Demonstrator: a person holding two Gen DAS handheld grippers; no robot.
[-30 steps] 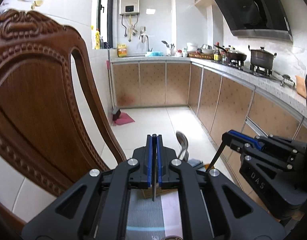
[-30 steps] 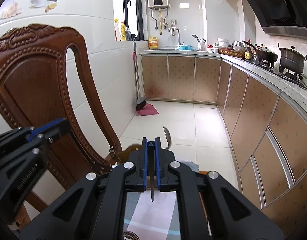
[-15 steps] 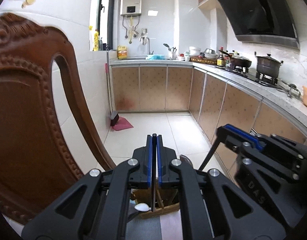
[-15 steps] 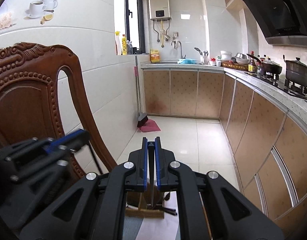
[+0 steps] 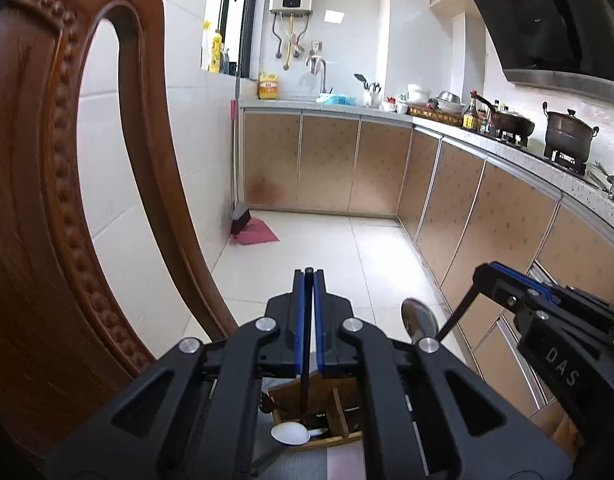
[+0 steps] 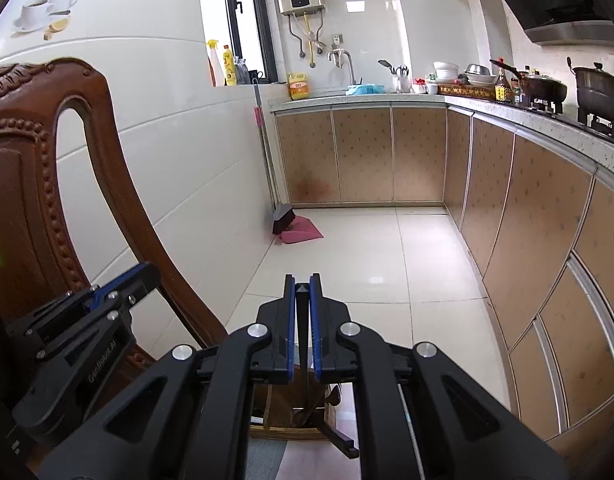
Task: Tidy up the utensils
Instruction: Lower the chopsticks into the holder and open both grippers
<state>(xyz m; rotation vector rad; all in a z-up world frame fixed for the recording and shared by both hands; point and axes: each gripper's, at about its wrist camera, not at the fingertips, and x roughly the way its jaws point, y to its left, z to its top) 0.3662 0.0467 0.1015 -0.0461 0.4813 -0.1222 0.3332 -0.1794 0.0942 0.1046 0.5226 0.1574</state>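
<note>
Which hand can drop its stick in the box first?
Probably left. The left gripper holds its stick straight down, tip inside the box. The right gripper holds a slanted stick beside the spoon.

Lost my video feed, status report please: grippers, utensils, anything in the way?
Left gripper shut on black chopstick; right gripper shut on another dark stick. Both above wooden utensil box; white spoon inside. Carved chair close on left.
</note>
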